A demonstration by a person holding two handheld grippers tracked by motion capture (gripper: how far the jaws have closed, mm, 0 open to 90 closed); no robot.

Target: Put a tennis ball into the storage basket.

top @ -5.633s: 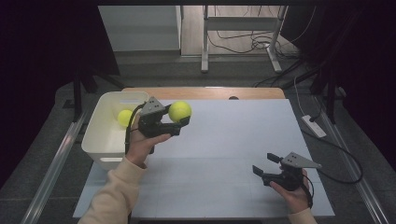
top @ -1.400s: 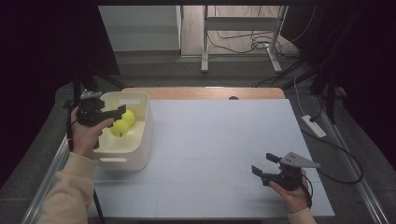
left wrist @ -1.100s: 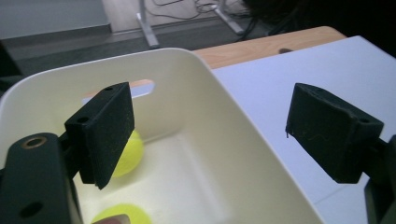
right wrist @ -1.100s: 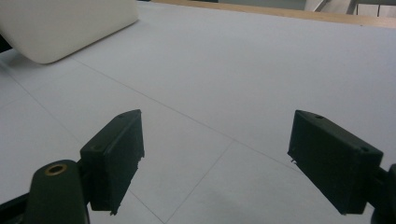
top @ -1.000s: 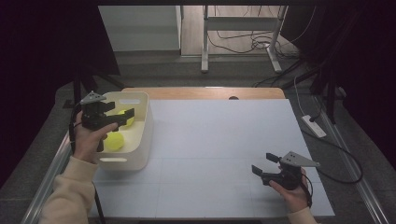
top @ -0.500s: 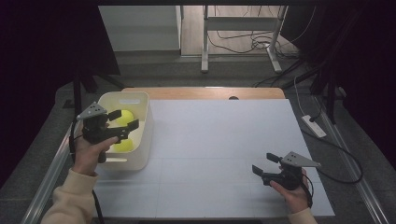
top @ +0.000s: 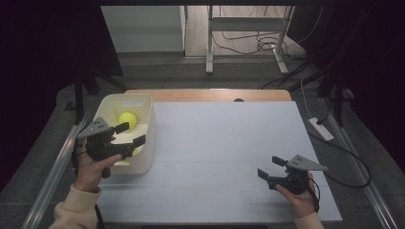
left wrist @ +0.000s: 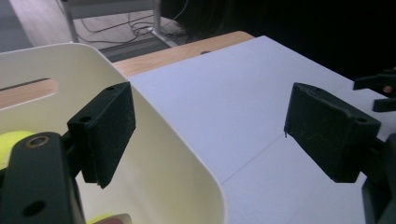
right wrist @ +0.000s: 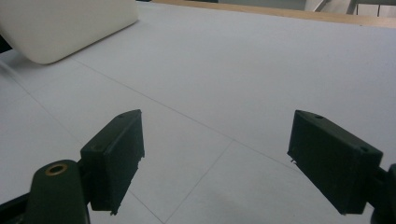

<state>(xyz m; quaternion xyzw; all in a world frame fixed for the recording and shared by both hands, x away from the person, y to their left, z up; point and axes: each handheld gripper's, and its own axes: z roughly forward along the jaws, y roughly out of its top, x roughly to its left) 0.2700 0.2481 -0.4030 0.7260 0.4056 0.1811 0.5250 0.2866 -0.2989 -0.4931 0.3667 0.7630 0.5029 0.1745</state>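
A white bin (top: 145, 102) stands at the table's left with yellow balls in it; one ball (top: 127, 119) lies near its far end. My left gripper (top: 131, 134) hovers open over the bin's near half, with nothing pressed between its pads. In the left gripper view the bin's right wall (left wrist: 159, 154) runs up between the jaws of the left gripper (left wrist: 217, 130), and a ball (left wrist: 11, 144) peeks out behind the left jaw. My right gripper (top: 269, 167) rests open and empty near the table's front right, its jaws (right wrist: 233, 158) over bare white surface.
A white sheet (top: 224, 143) covers the table, with a wooden strip (top: 205, 94) showing along the far edge. The bin (right wrist: 65, 23) lies far off in the right gripper view. The right gripper (left wrist: 378, 88) is in the distance in the left gripper view. Cables lie on the floor beyond the table.
The left gripper carried a ball to the bin and let it go; over the last second it has drifted toward the bin's near right side. The right gripper has not moved.
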